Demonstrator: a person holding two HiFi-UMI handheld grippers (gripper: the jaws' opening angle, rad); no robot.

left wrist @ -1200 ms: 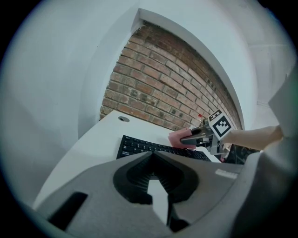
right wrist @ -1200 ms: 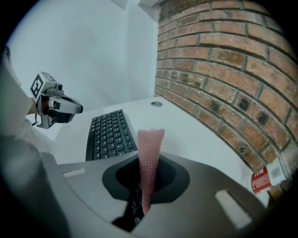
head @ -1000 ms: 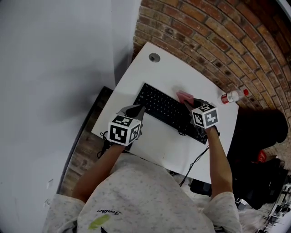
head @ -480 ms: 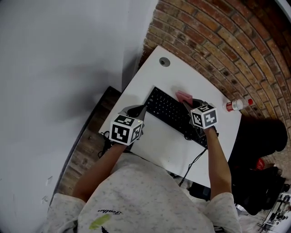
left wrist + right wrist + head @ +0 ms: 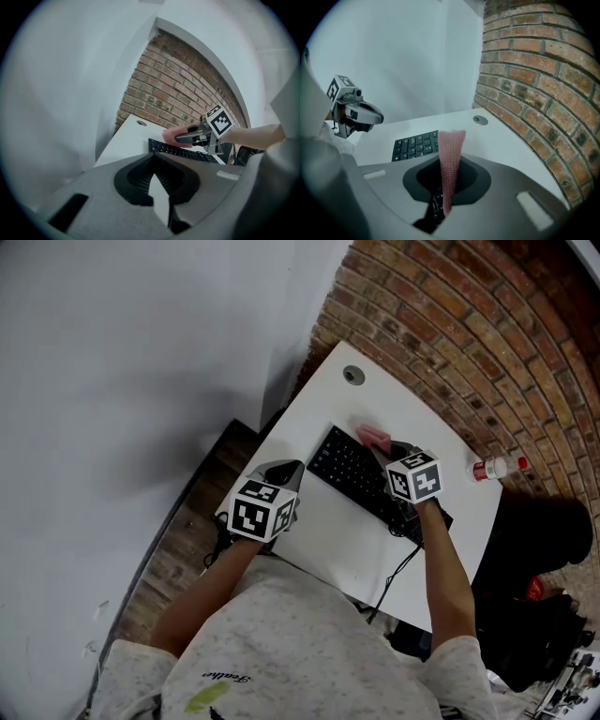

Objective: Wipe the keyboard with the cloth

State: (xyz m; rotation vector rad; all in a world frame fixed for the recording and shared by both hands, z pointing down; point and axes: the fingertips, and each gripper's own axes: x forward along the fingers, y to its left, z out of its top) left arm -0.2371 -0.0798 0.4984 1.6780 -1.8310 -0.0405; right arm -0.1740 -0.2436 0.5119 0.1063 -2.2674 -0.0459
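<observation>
Poising the cloth (image 5: 451,150) above the keyboard (image 5: 352,470), right hand-held gripper (image 5: 382,451) clamped on it.
Light, flat strokes seemed wise (left hand-held gripper (image 5: 154,164) was closed, empty).

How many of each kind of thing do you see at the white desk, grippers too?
keyboard: 1
cloth: 1
bottle: 1
desk cap: 1
grippers: 2 (left gripper, right gripper)
Total: 6
</observation>
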